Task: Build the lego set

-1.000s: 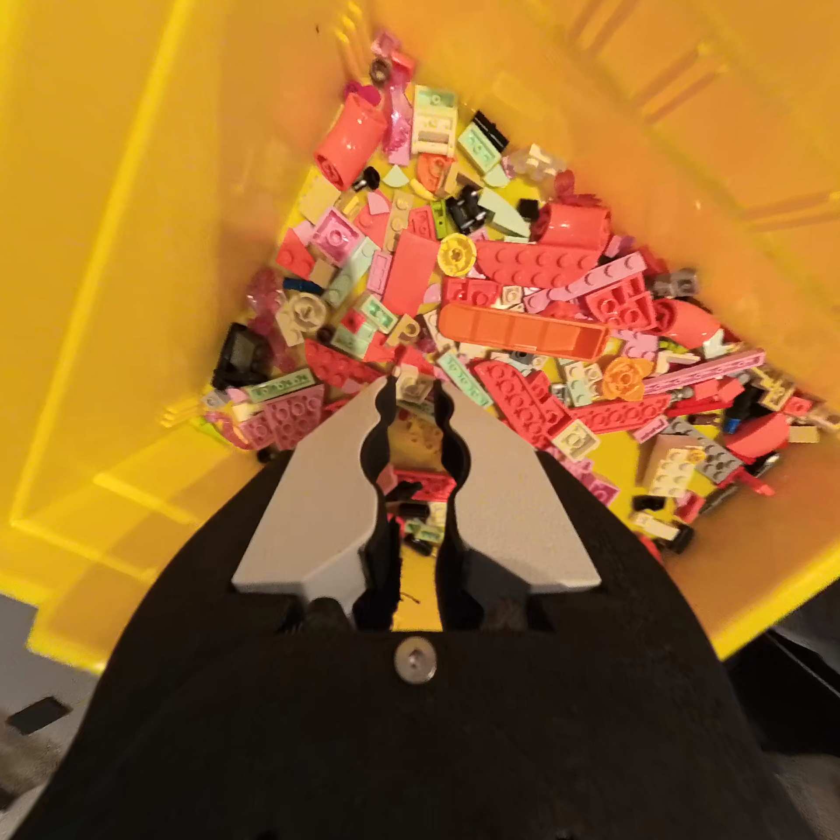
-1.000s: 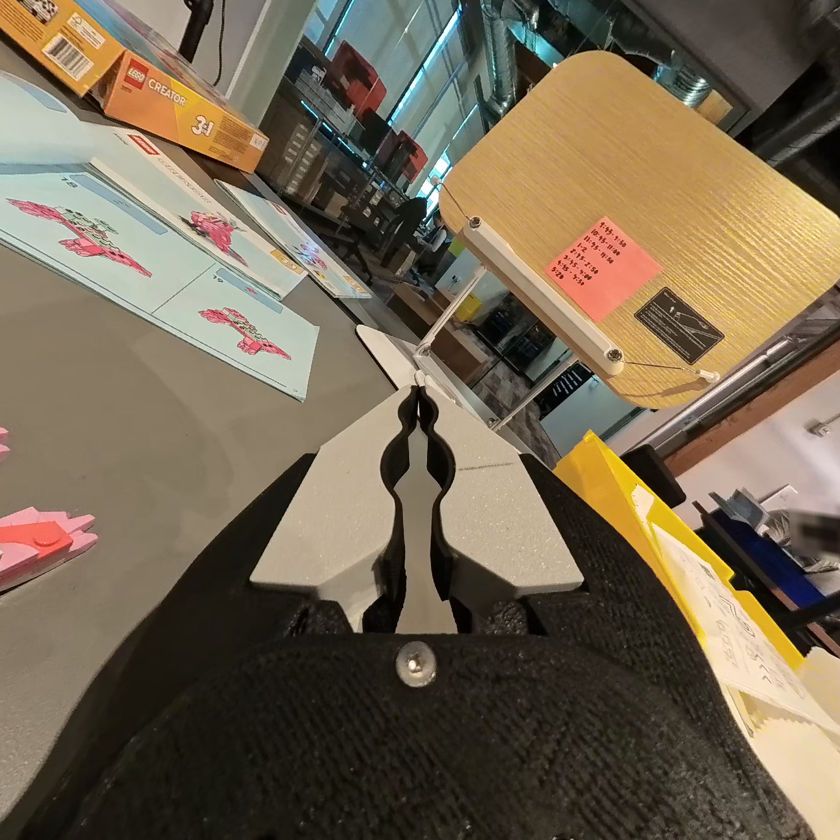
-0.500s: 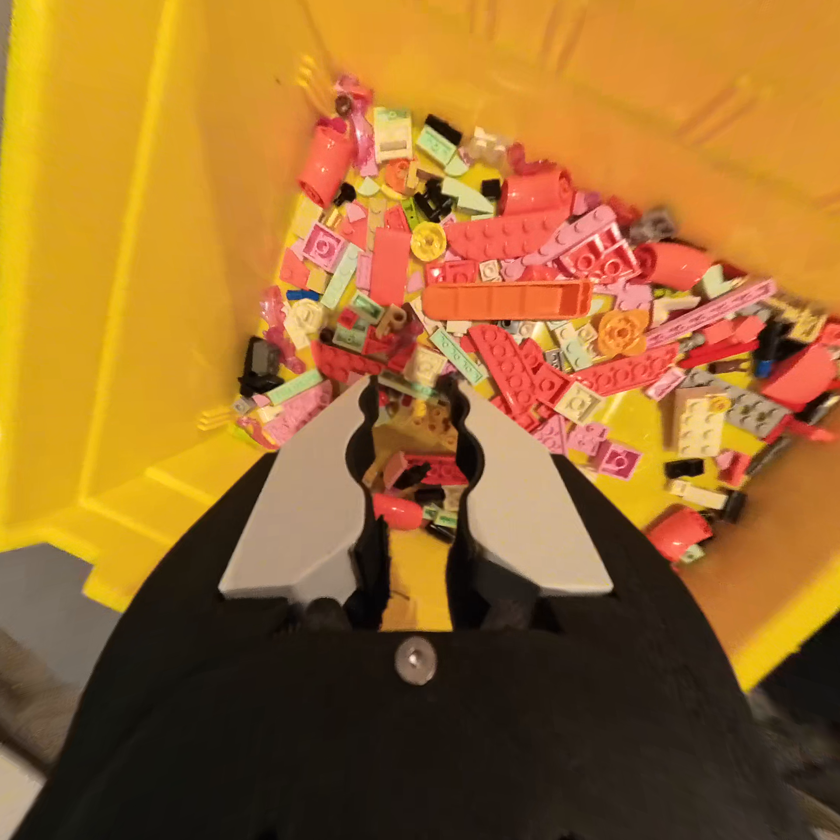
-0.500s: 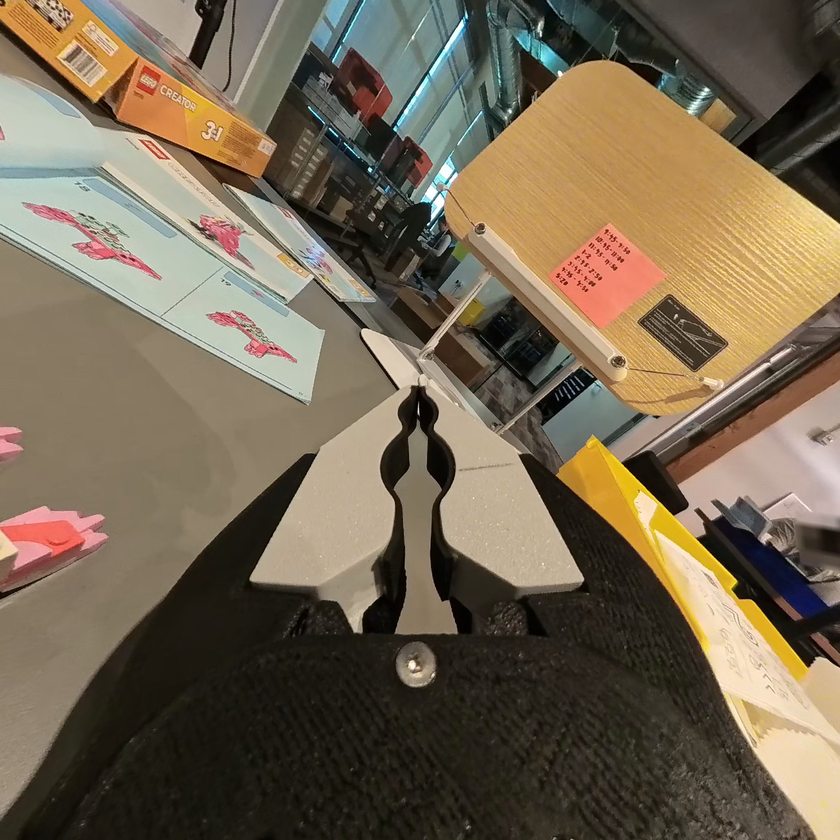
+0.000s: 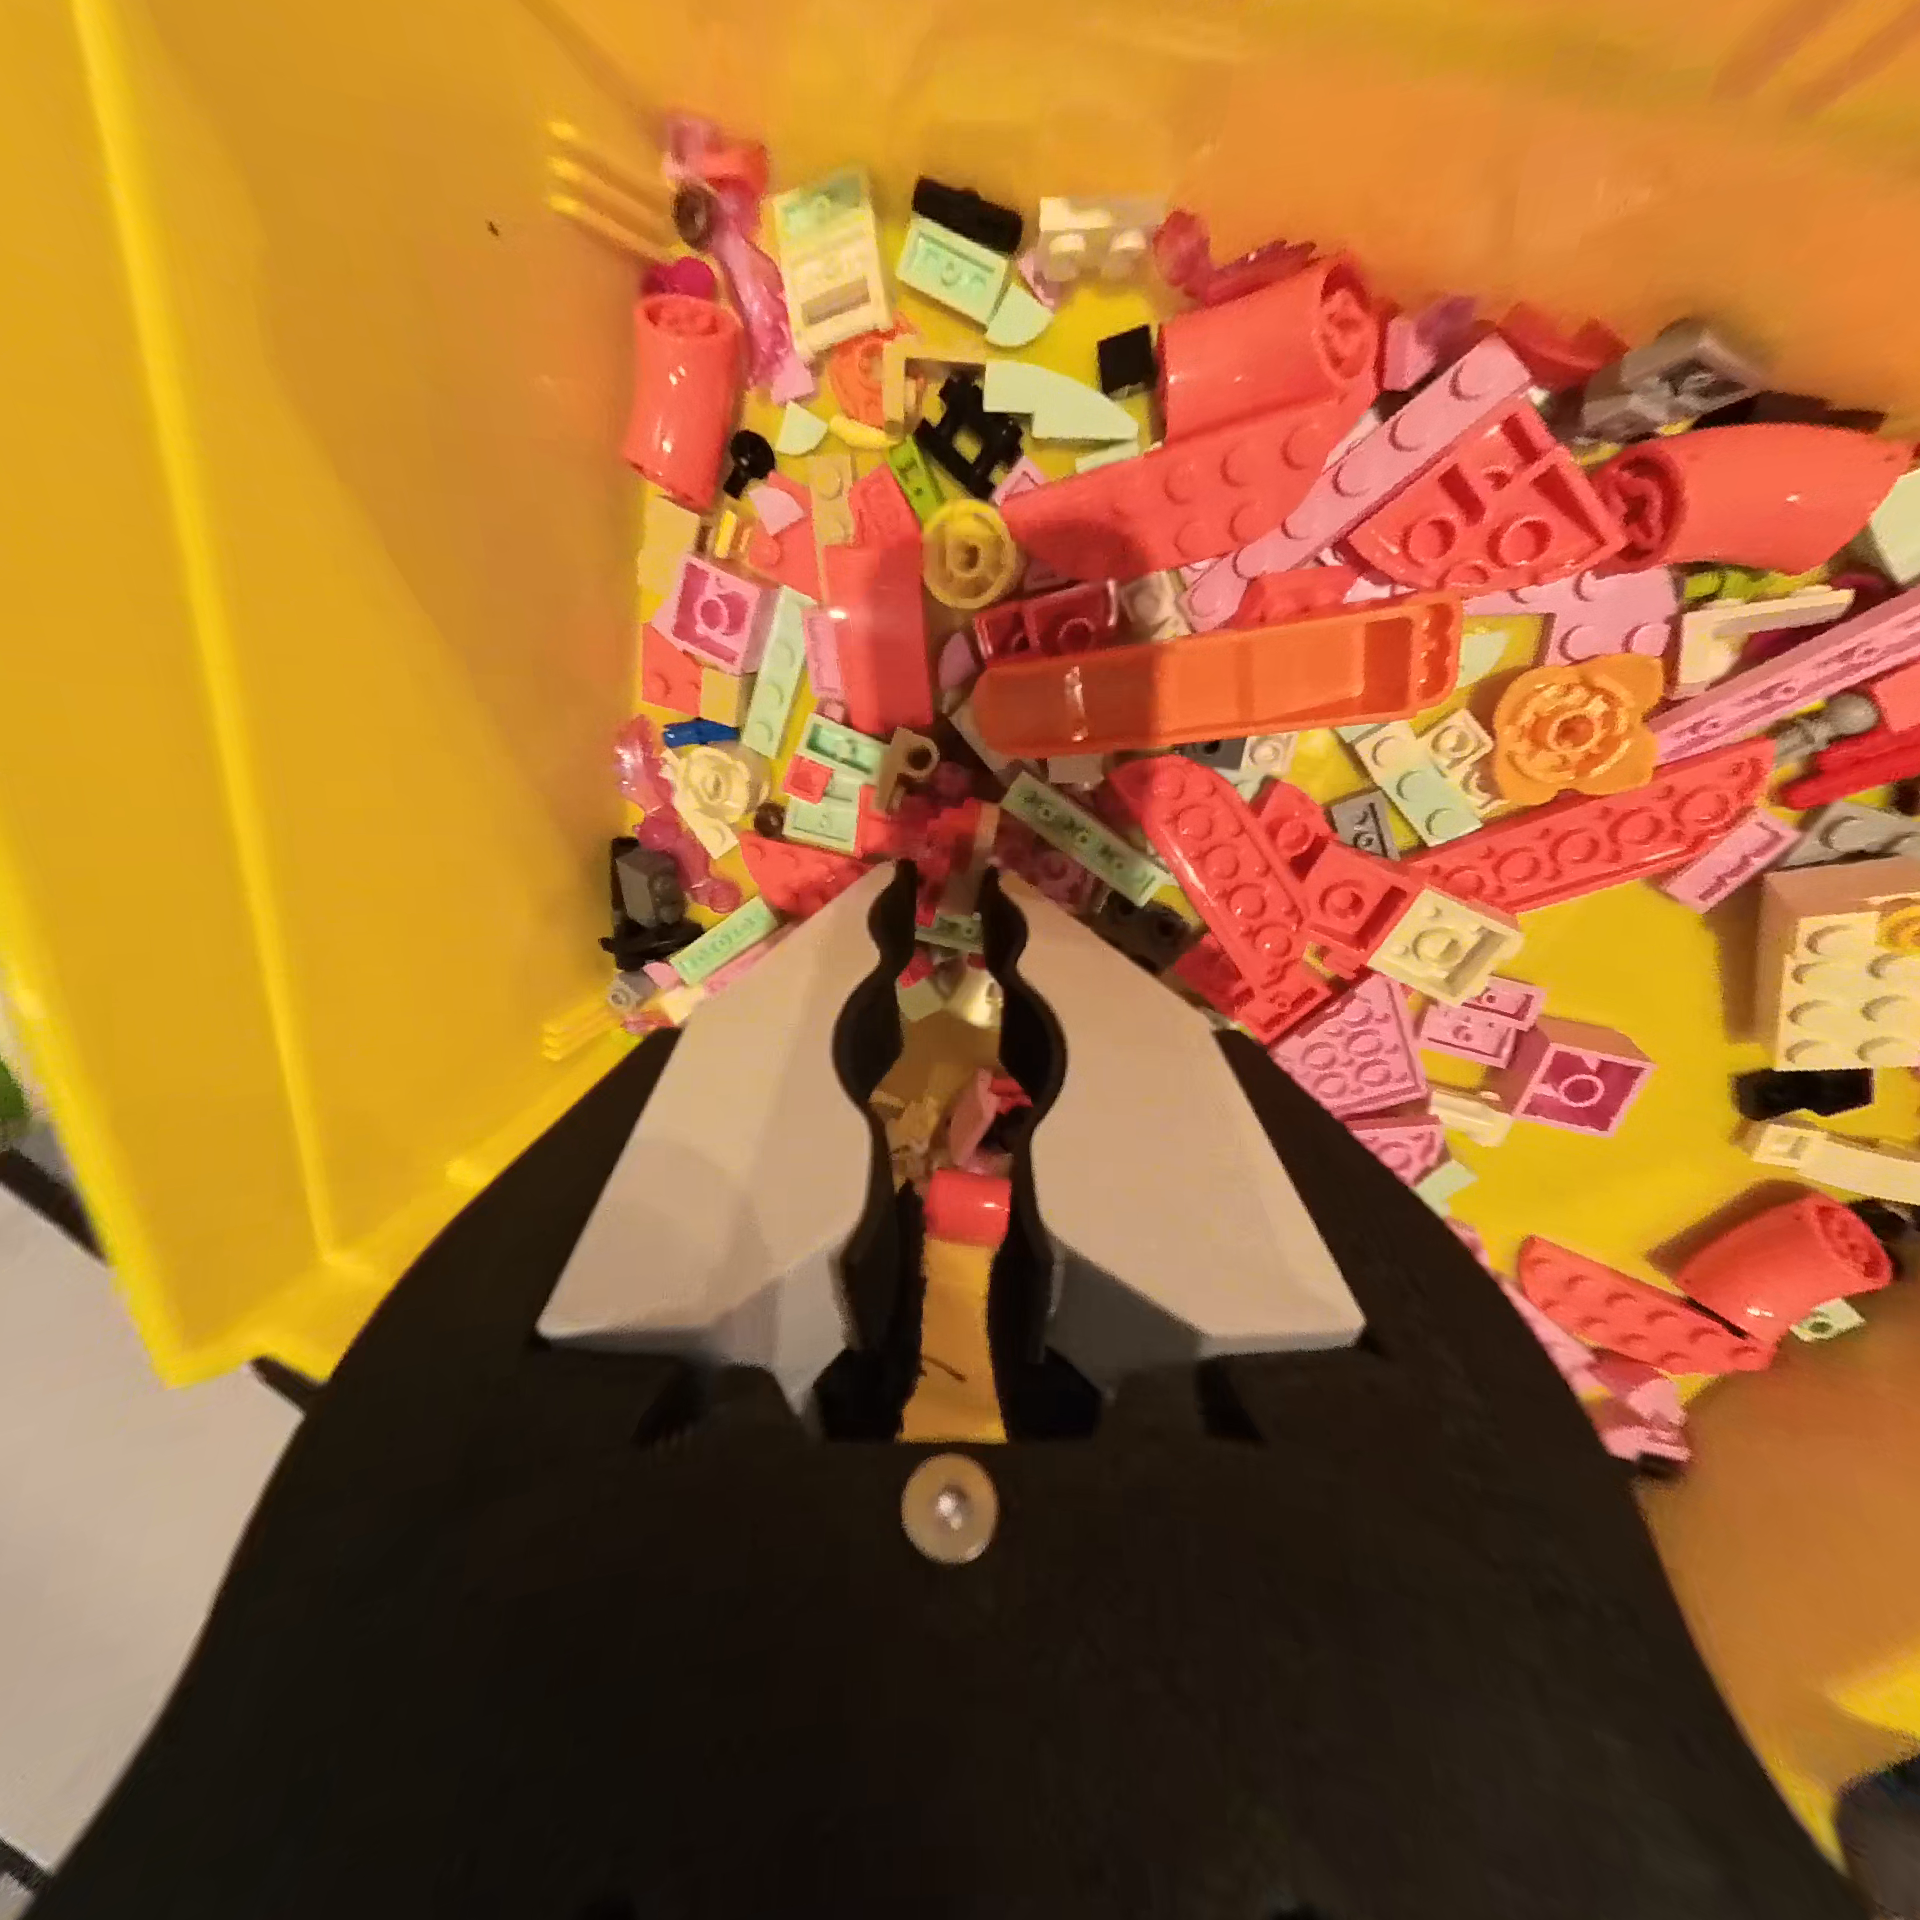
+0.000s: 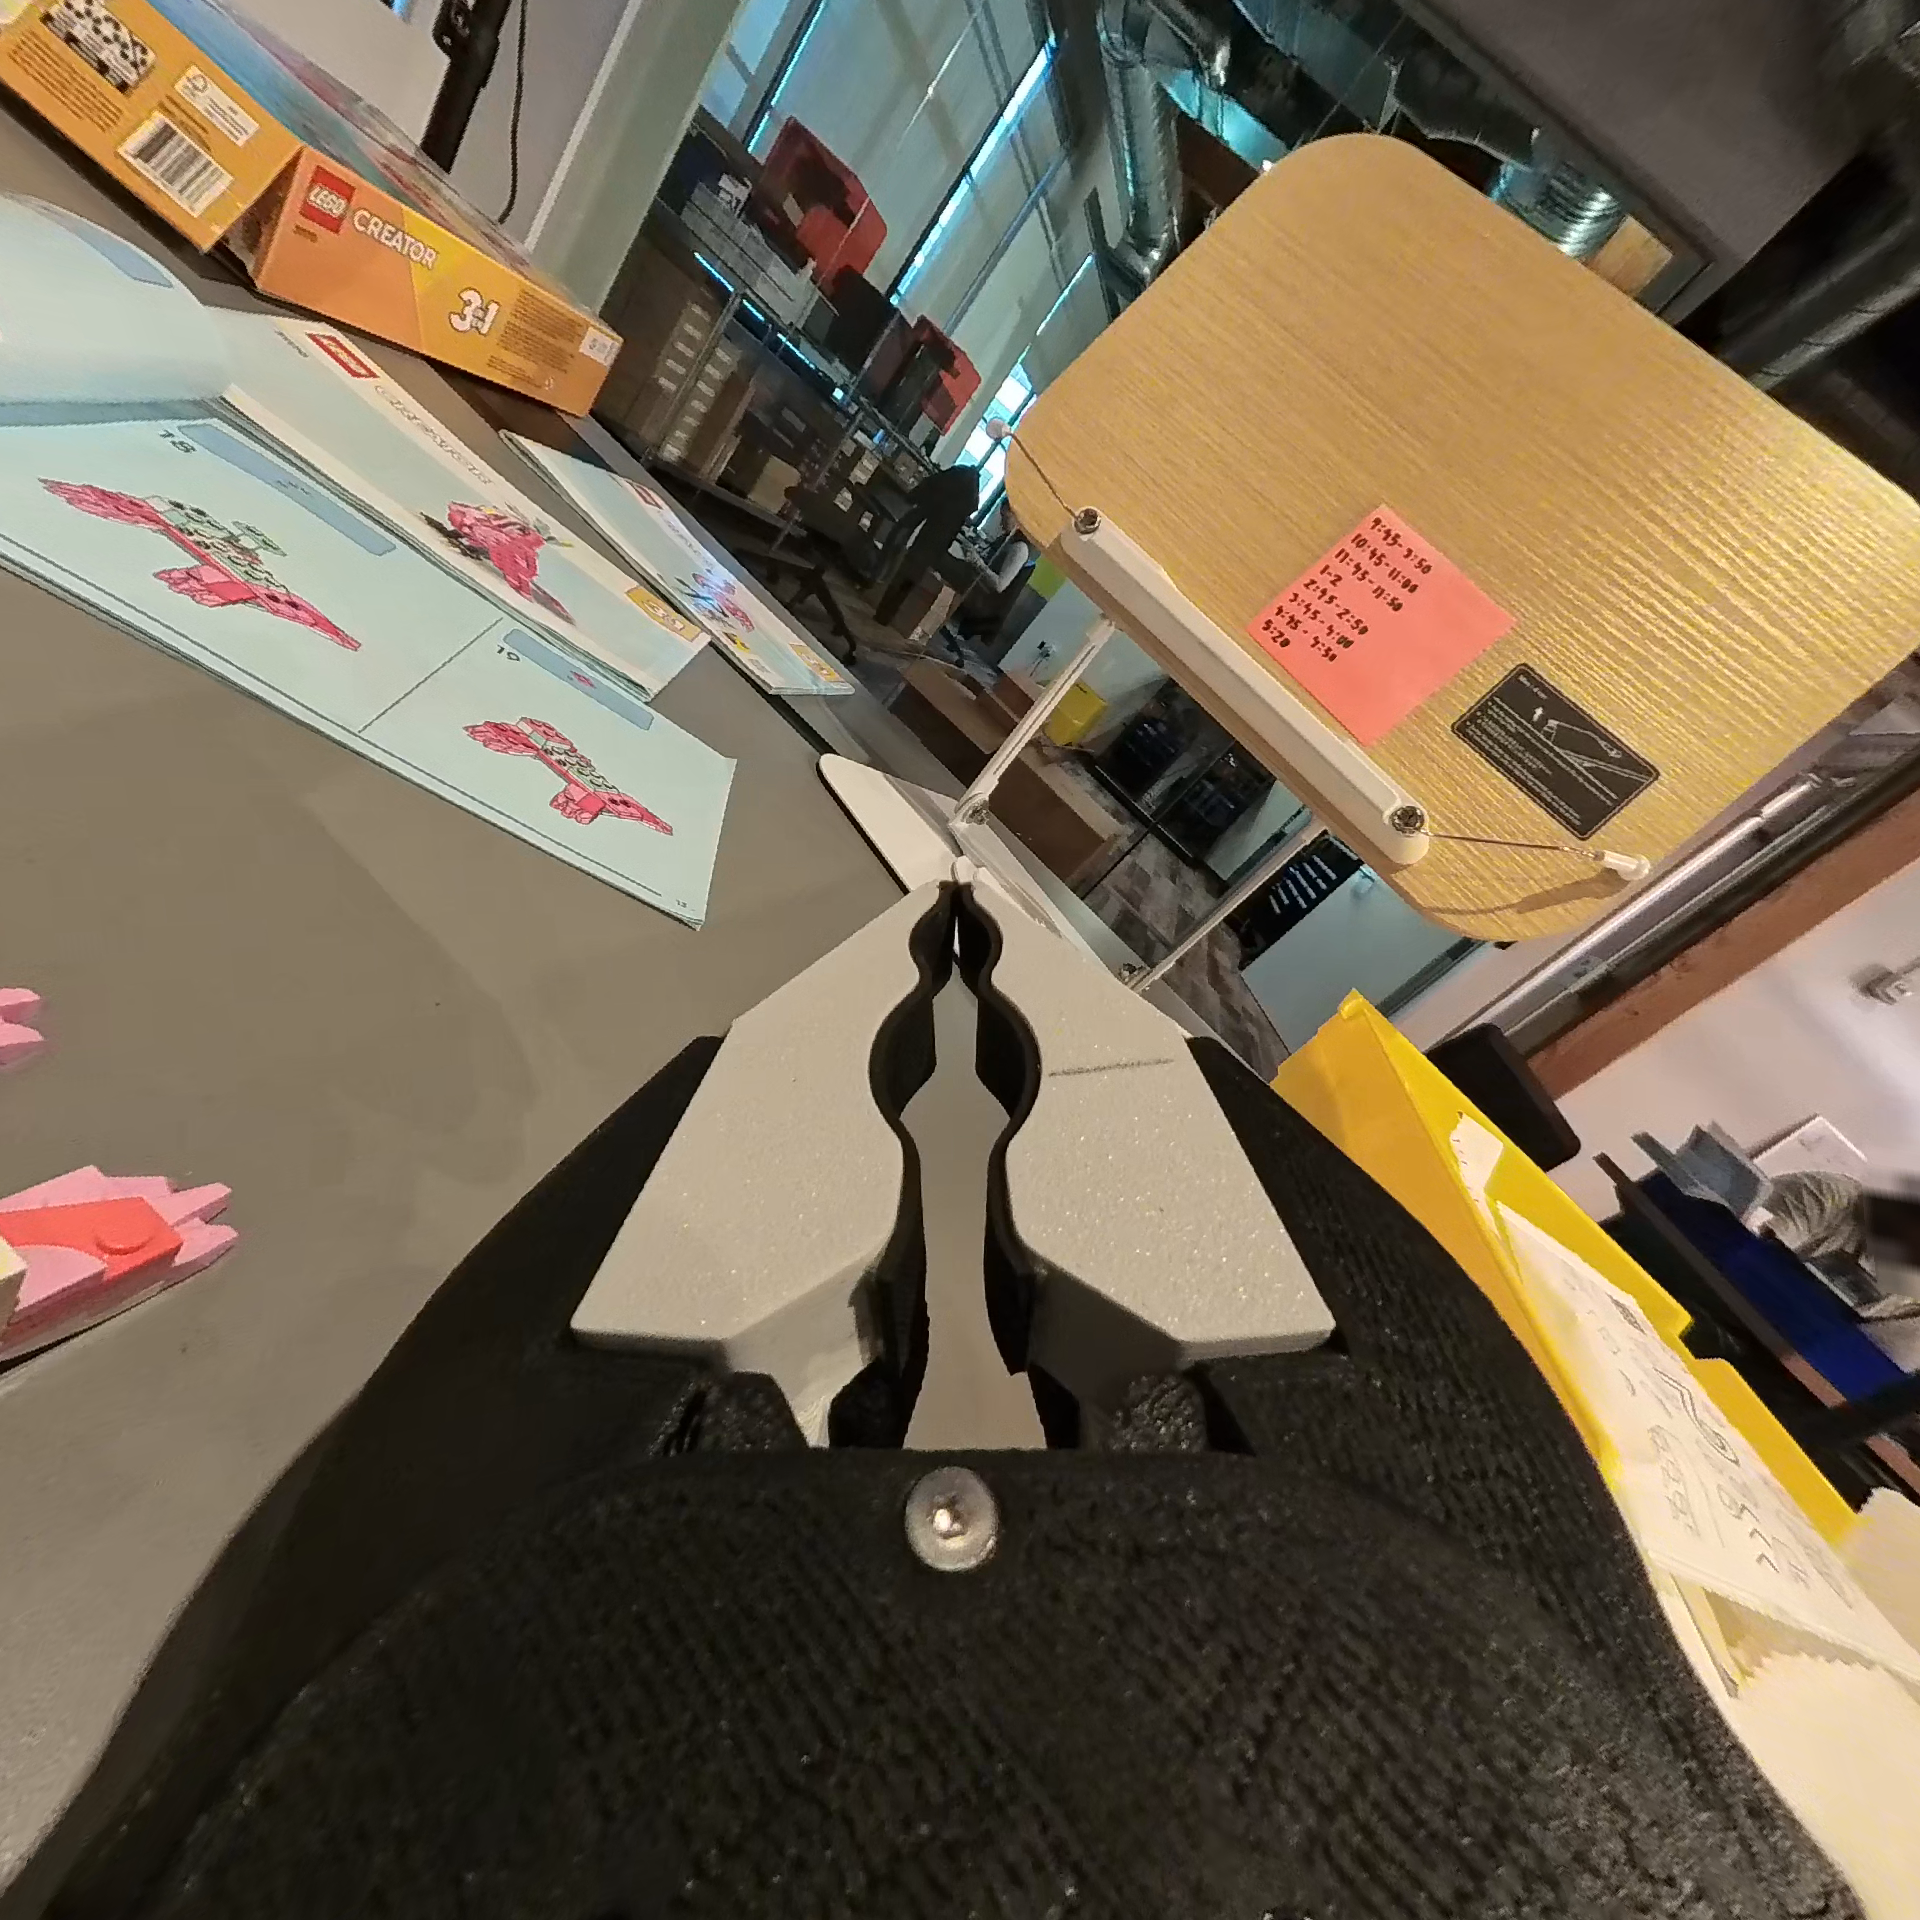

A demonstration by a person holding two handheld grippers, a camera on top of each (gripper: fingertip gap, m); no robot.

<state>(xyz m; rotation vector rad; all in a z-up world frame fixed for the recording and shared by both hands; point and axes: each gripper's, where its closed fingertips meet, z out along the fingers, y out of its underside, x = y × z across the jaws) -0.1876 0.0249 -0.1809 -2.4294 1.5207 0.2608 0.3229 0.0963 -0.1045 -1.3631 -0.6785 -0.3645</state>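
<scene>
While your left gripper [image 5: 943, 878] hovers slightly parted and empty over the loose bricks [image 5: 1195, 644] in the yellow bin [image 5: 312, 623], pick one piece — spread wider, then descend. Your right gripper [image 6: 954, 902] rests closed, empty, the pink build [image 6: 99, 1252] at its nine o'clock.

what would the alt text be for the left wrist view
The left gripper, jaws slightly apart and empty, points down into a yellow bin full of loose lego pieces, mostly coral and pink, with a long orange piece near the middle.
</scene>
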